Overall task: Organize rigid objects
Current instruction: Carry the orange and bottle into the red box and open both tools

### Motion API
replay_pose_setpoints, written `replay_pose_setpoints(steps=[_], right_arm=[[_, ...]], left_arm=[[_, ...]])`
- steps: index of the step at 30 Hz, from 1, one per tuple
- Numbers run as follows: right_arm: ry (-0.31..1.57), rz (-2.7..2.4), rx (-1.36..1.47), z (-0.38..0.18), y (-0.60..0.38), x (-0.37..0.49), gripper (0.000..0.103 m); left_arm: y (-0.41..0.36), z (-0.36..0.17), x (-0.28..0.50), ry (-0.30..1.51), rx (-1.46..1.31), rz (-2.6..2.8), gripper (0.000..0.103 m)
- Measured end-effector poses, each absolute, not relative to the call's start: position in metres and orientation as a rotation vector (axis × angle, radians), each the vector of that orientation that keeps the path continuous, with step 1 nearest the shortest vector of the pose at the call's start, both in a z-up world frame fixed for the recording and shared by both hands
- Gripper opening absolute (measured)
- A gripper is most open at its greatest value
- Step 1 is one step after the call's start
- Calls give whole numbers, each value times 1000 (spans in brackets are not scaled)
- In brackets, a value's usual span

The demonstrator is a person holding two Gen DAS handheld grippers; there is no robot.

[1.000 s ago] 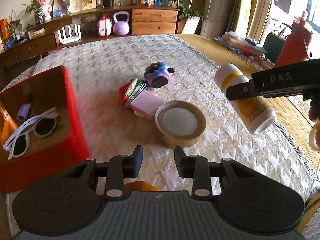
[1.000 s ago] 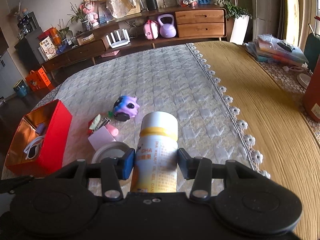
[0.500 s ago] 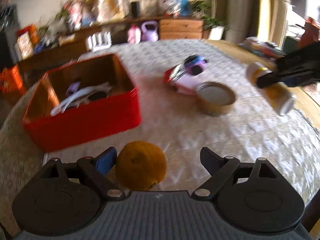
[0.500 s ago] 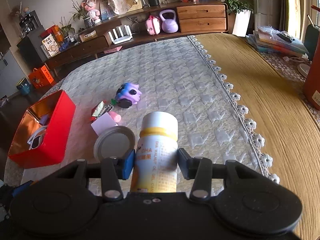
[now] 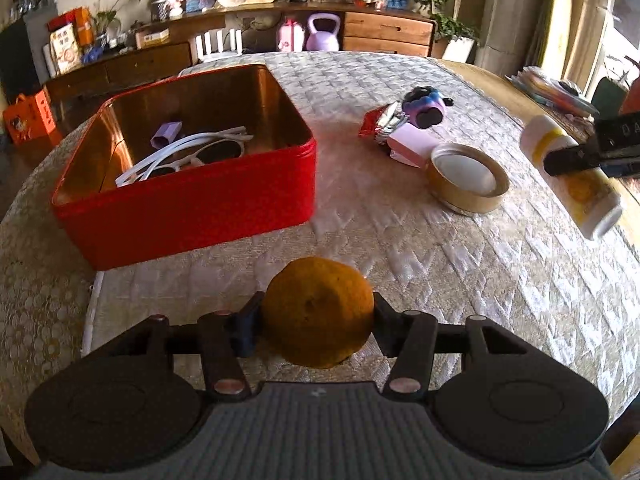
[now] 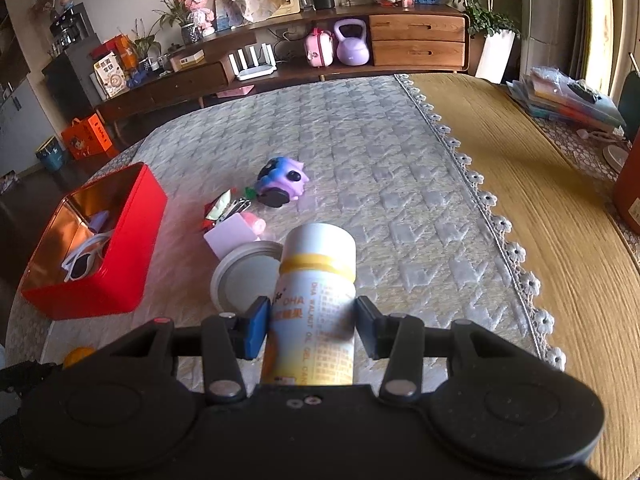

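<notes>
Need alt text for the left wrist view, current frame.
The left tongs grip an orange just above a quilted table cover. Ahead on the left, an open red tin holds white sunglasses. To the right are a tape roll, small toys, and a white bottle held by the right tongs.

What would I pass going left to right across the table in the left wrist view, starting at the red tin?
red tin → orange held in the left gripper → purple toy → round tin → white bottle held in the right gripper.
</notes>
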State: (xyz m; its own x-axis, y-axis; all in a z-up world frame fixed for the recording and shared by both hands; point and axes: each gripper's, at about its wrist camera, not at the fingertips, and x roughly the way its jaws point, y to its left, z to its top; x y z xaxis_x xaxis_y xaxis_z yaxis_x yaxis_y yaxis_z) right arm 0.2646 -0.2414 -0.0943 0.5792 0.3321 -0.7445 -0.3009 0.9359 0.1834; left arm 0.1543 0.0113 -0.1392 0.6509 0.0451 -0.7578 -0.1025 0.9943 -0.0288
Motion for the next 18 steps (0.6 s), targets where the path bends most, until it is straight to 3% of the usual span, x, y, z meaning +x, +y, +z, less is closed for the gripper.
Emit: replay_pose_setpoints(steps=[18], right_arm=[[816,510,-46,-52,-178,247,45]], left_arm=[[70,-57,167,728,-273,81,53]])
